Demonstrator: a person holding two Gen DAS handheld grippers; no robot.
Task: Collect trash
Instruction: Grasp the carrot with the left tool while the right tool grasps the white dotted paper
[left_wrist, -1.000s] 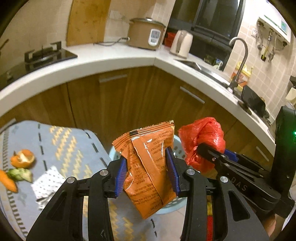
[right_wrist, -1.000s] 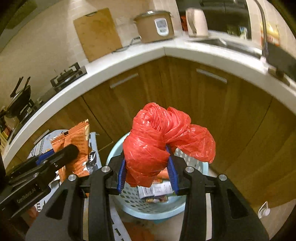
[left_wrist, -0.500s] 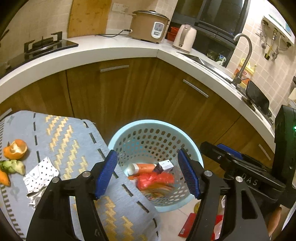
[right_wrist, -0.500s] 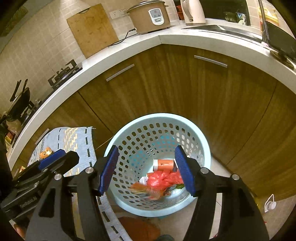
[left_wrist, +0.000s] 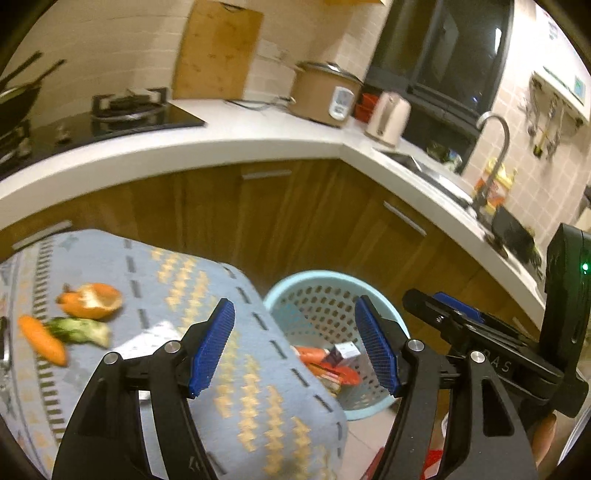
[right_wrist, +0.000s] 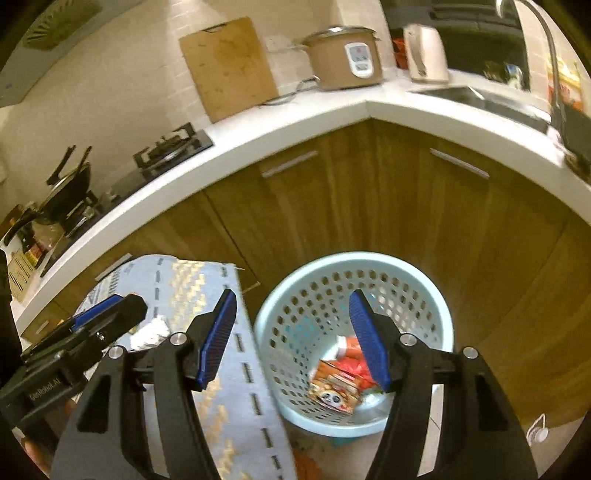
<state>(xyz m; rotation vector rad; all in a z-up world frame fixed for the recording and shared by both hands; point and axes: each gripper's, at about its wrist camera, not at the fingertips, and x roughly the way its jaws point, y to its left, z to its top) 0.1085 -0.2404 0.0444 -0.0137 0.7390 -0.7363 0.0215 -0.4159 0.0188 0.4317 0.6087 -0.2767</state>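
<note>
A light blue perforated basket (right_wrist: 439, 306) stands on the floor by the wooden cabinets; it also shows in the left wrist view (left_wrist: 295, 291). Inside lie the orange snack packet (right_wrist: 332, 391) and the red plastic bag (right_wrist: 354, 365). My left gripper (left_wrist: 295, 349) is open and empty, above the edge of the blue patterned cloth (left_wrist: 184, 280). My right gripper (right_wrist: 293, 339) is open and empty above the basket's left rim. On the cloth lie an orange peel (left_wrist: 92, 301), a carrot piece (left_wrist: 42, 339), a green vegetable scrap (left_wrist: 79, 330) and a crumpled white paper (right_wrist: 149, 332).
A white L-shaped counter (left_wrist: 221, 142) runs behind with a stove (left_wrist: 125, 110), a rice cooker (left_wrist: 325, 96), a kettle (left_wrist: 388, 118) and a sink with a tap (left_wrist: 491, 147). Wooden cabinet doors (right_wrist: 369, 206) stand behind the basket.
Both grippers opened and dropped the orange packet and the red bag into the basket. The left gripper has since swung left toward the cloth.
</note>
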